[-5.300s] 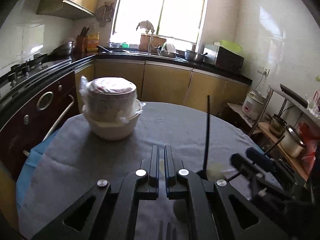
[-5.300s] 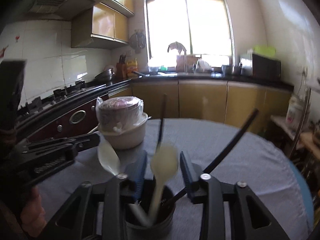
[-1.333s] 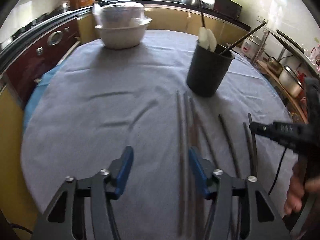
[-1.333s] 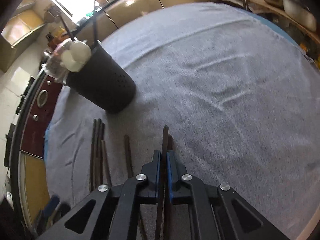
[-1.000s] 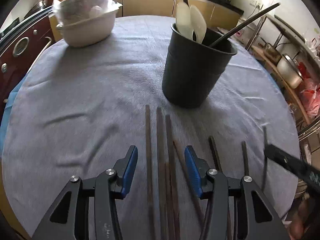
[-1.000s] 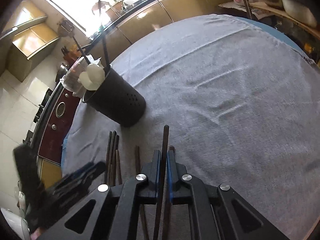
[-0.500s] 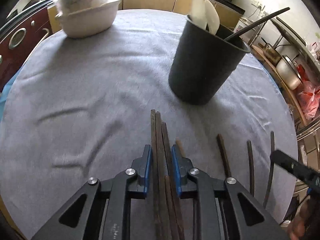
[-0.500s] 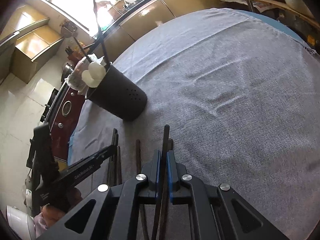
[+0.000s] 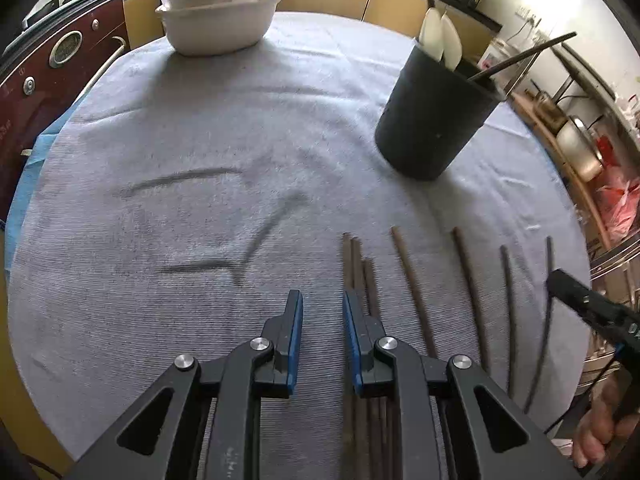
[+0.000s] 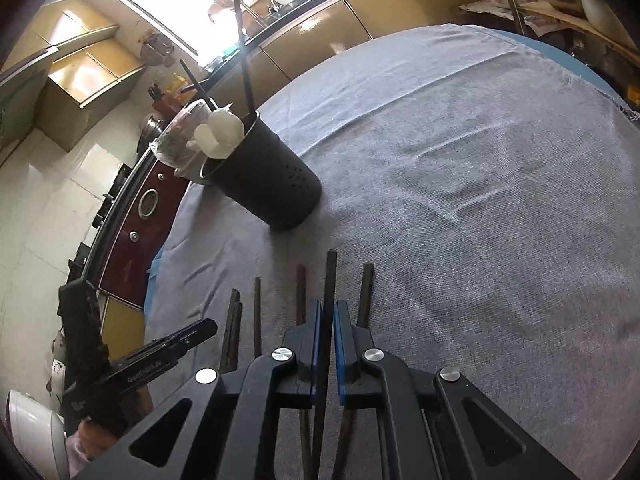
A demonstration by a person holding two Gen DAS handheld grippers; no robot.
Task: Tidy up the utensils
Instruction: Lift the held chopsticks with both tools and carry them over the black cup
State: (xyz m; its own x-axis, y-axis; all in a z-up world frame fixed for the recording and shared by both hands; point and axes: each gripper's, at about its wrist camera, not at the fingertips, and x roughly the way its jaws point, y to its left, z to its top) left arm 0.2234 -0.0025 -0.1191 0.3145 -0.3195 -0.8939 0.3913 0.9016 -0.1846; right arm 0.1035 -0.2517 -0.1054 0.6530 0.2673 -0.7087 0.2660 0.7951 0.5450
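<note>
The round worktop [image 9: 168,168], under a grey cloth, fills both views. At its far side sits a white bowl [image 9: 218,26] holding a plastic-wrapped container. Nearer the right stands the black holder [image 9: 434,116], already carrying pale spoons and a few dark sticks that lean out over its rim.

The chopsticks [image 9: 412,280] lie loose on the cloth on the near side of the holder, roughly parallel and pointing away from the cameras: a tight bunch of three [image 9: 354,268] at the left, then single sticks spread out to the right.

The left tongs [image 9: 322,312] are released, the blue pads apart and nothing between them; the bunch of three lies just to the right of the gap, partly under the right finger. The right tongs [image 10: 326,324] are clenched on one dark chopstick [image 10: 330,276], which runs between the pads and sticks out well past the tips; other sticks lie on the cloth on either side of it.

These sticks look light, thin and stiff, with a smooth finish, so they will probably roll or pivot in a pinch. A hold near the middle should keep one from swinging; a hold near the end leaves the long part free to droop. Bunched sticks may slide against each other if taken together.
</note>
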